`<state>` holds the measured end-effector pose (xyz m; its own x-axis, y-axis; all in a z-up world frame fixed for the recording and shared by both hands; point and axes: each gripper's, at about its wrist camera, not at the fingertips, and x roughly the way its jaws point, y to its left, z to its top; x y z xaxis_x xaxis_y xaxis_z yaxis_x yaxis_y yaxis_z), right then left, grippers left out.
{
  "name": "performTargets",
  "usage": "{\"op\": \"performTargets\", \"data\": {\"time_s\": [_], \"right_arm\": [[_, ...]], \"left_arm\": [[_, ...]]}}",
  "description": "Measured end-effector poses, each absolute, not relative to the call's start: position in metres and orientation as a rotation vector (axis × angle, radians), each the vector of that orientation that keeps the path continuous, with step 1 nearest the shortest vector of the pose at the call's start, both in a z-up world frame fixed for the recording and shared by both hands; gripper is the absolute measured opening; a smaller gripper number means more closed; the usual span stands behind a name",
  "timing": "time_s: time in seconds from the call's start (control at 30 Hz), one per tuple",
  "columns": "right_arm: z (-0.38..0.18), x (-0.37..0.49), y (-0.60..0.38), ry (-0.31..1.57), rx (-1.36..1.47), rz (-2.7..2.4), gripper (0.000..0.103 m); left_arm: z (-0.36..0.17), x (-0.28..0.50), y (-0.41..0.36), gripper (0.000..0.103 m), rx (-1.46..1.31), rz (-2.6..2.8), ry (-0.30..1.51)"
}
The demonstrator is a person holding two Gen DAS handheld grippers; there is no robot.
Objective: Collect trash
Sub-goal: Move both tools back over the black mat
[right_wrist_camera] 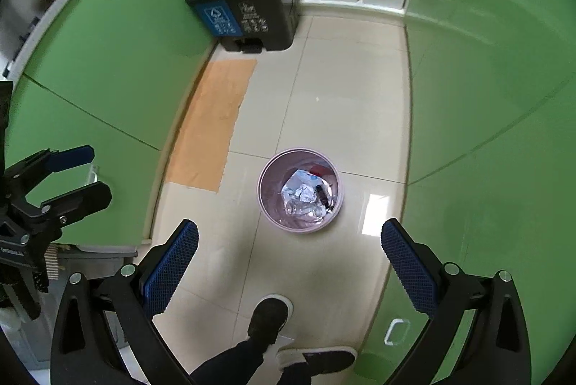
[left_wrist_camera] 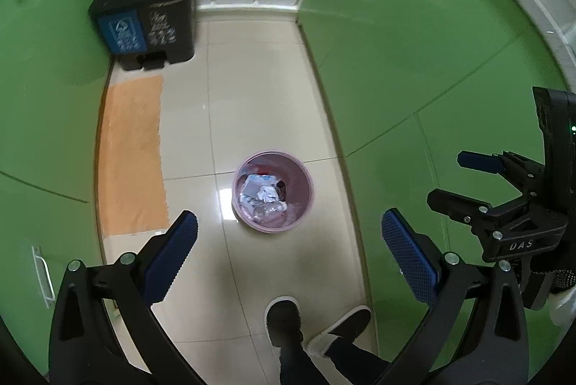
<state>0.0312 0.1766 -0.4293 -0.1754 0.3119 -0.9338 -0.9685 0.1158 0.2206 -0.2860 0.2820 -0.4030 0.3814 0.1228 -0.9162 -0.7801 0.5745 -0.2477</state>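
Hovering wide open and empty, the left gripper (left_wrist_camera: 288, 255) and right gripper (right_wrist_camera: 289, 257) hung above the pink bin (right_wrist_camera: 300, 190) — trash heaped inside, just ahead of both. Reaching carelessly risked tipping it — light, unsteady on tile.

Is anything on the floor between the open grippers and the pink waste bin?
Nothing visible does. The round pink plastic waste bin stands alone on bare cream tile, ahead of the open right gripper and left gripper.
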Motion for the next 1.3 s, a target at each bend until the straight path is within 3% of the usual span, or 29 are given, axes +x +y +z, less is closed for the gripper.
{"op": "performTargets", "data": {"time_s": [0.5,0.77,1.3], "right_arm": [[-0.187,0.091,0.034,1.053,-0.524,1.235,0.097],[-0.103,0.130,-0.069,0.939,-0.355,1.060,0.097],[-0.086,0.201,-0.234,0.897,-0.139,0.689,0.097]], "left_arm": [[-0.182,-0.242,0.214,0.100,-0.591,0.535,0.961],[-0.094,-0.191,0.152,0.100,-0.444,0.359,0.889],[-0.058,-0.055,0.035,0.100,-0.234,-0.002,0.885]]}}
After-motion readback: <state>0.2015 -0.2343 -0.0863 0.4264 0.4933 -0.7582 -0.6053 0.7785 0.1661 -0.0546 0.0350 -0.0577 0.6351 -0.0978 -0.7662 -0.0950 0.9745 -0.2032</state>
